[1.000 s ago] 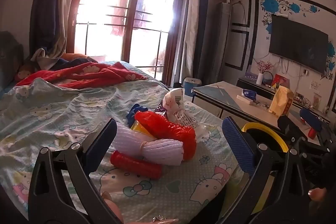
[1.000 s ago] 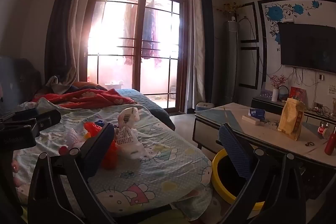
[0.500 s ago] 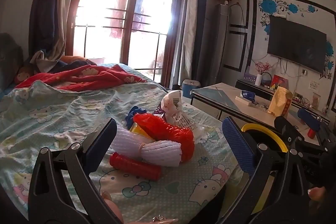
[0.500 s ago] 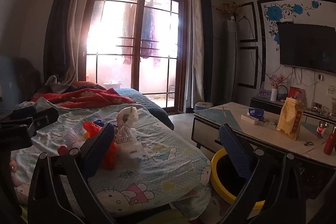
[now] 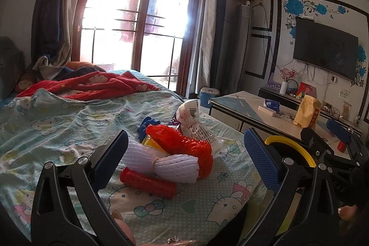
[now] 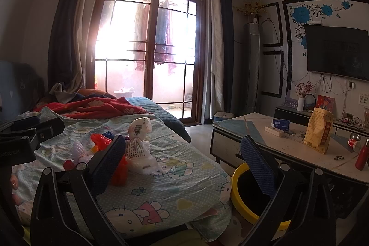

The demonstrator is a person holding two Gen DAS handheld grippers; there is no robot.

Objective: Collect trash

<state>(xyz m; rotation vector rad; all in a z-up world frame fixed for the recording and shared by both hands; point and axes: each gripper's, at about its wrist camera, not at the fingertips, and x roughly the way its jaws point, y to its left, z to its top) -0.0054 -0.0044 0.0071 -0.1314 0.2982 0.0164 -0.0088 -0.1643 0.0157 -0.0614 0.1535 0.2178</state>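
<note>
My left gripper [image 5: 184, 158] and right gripper [image 6: 182, 158] both hang spread apart, empty — the yellow-rimmed bin [image 6: 239, 204] beside the bed [image 6: 175, 190] looks dark inside, contents unclear.

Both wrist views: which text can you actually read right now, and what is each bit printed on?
"eRobot.AI" (start cut off): side of the left tongs, right wrist view.
"DAS" (partial): body of the right tongs, left wrist view.
"M": wall beside the TV.
Yellow bag on the table: large characters, too blurred to read.
White bag on the bed: barcode and print, unreadable.
Wall note: too small.
</note>
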